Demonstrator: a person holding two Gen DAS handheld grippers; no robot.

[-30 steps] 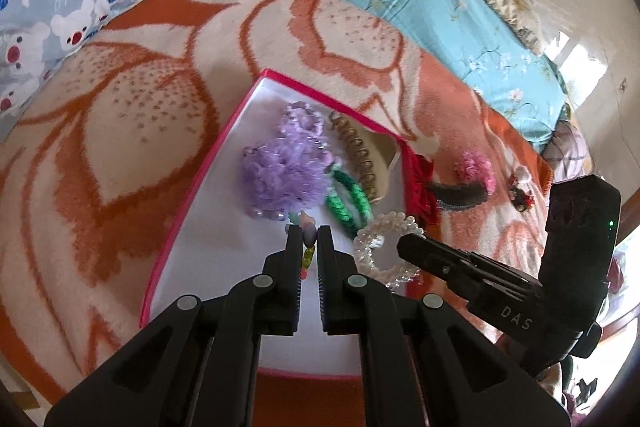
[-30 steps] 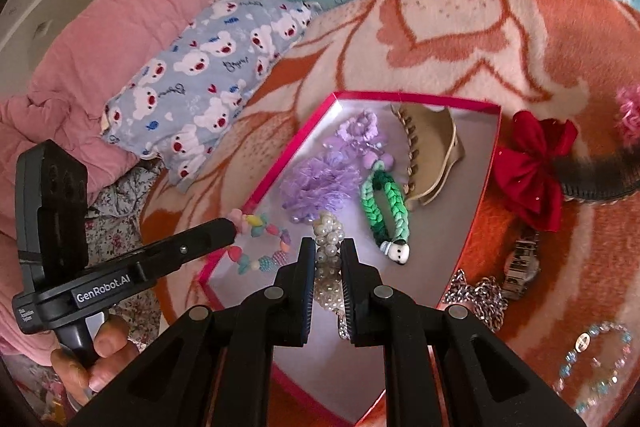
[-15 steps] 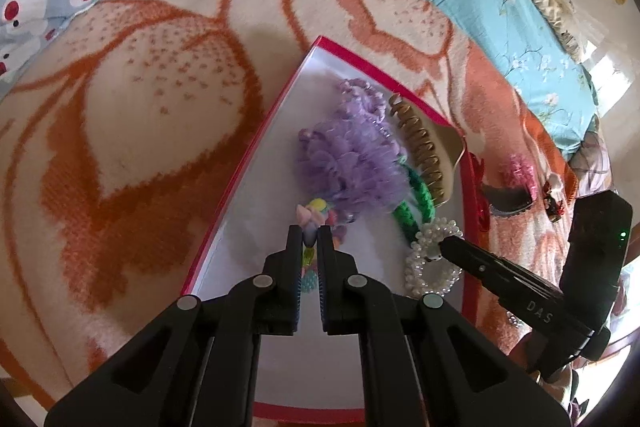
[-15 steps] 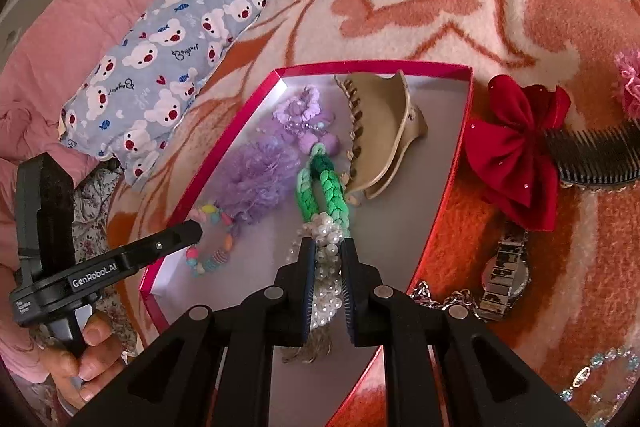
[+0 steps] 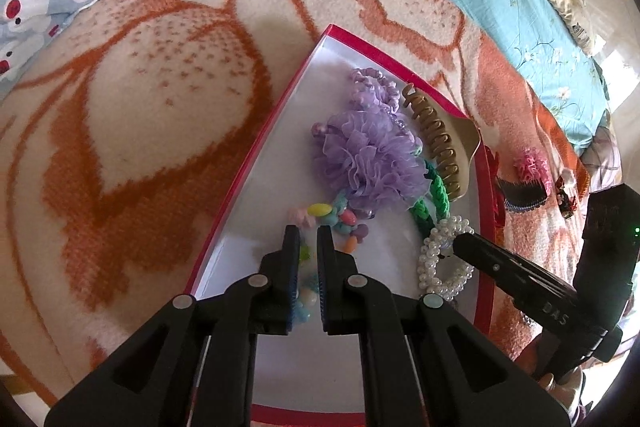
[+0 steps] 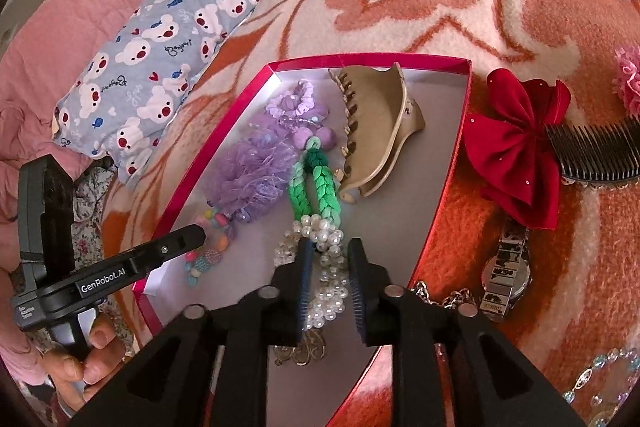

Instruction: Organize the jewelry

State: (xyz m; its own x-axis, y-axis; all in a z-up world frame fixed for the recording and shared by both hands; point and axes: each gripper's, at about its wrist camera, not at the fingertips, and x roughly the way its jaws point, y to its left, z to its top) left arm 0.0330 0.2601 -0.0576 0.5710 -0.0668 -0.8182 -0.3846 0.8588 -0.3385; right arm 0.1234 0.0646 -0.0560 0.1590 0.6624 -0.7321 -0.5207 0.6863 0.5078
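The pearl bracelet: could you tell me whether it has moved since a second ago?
Yes. The pearl bracelet has come down into the red box, below the green braid.

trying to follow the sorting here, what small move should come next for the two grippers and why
Probably lift the right gripper straight up and clear: its jaws are opening, and the pearl bracelet between them already lies on the floor of the red box. The left gripper is shut on the colourful bead bracelet, which also rests in the box, so it should likely let go next.

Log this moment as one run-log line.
left gripper: shut on bead bracelet | right gripper: opening, pearl bracelet between fingers | both over red box
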